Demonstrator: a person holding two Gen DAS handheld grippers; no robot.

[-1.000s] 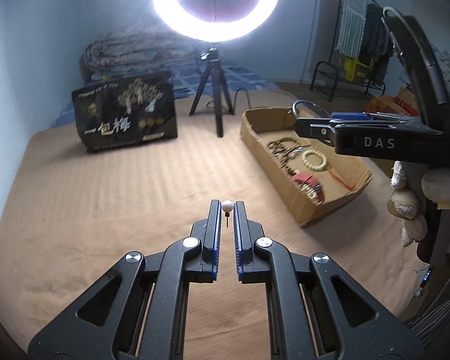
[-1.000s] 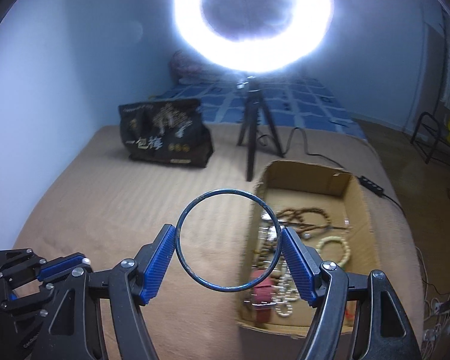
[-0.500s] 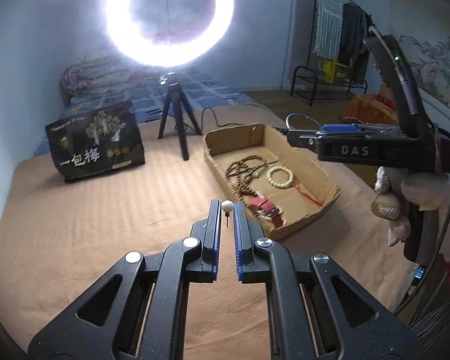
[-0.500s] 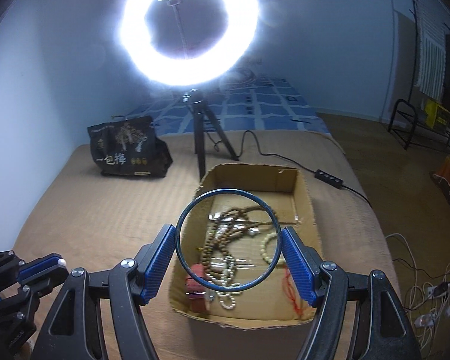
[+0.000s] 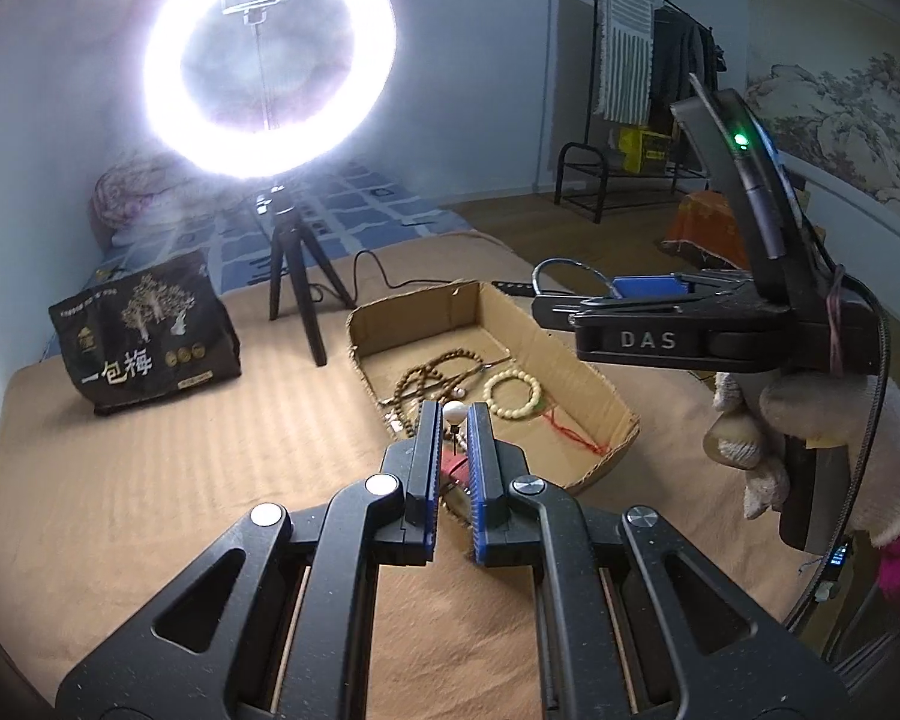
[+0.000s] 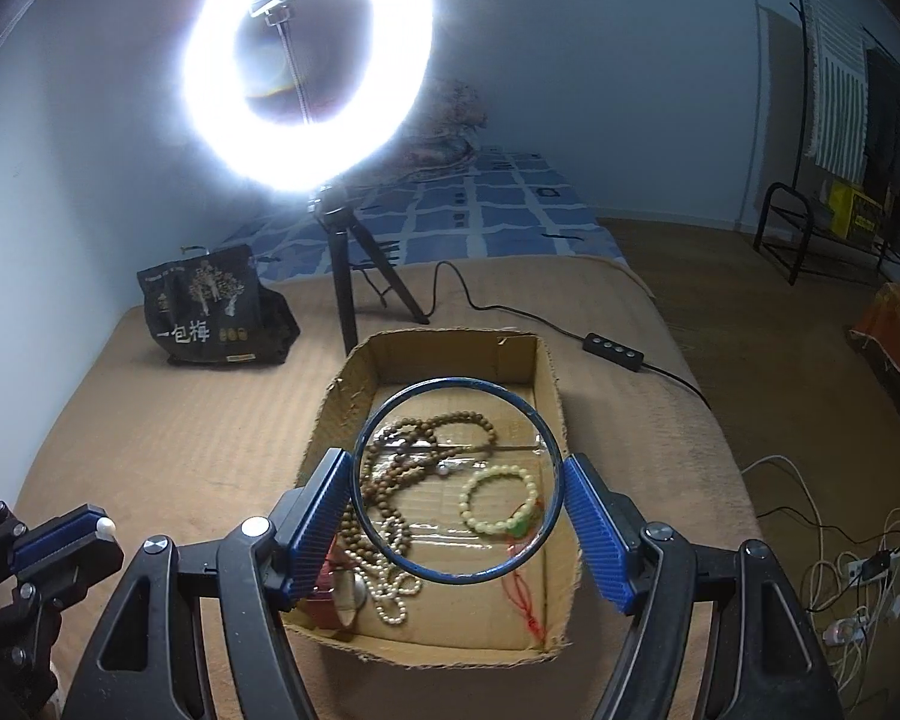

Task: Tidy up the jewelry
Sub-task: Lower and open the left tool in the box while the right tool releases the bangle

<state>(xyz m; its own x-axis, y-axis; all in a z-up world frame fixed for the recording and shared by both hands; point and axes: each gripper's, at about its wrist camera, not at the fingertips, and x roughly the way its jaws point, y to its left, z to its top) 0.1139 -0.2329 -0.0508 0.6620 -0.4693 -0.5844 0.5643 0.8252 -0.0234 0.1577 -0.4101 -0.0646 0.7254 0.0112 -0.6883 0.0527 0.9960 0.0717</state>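
We found the left gripper (image 5: 453, 420) closed almost fully, its 2 blue pads pinching the thin stem of a pearl pin (image 5: 453, 414), the white bead standing proud at the fingertips. The right gripper (image 6: 459, 489) stood wide, its pads pressed against opposite sides of a dark metal bangle (image 6: 459, 480), which it held over the cardboard box (image 6: 336, 402).

Inside the box, seen through the bangle, lay a brown bead necklace (image 6: 426, 438) at 11 o'clock and a pale bead bracelet (image 6: 498, 501) at 4 o'clock. A white pearl strand (image 6: 393, 591) and a red item (image 6: 324, 588) sat near the box's 7 o'clock corner.

From the box, a black printed bag (image 6: 210, 315) stood at 10 o'clock and a ring light (image 6: 306, 66) on its tripod (image 6: 348, 276) at 12 o'clock, all on a tan cover (image 6: 180, 432). A gloved hand (image 5: 810, 420) carried the right gripper.
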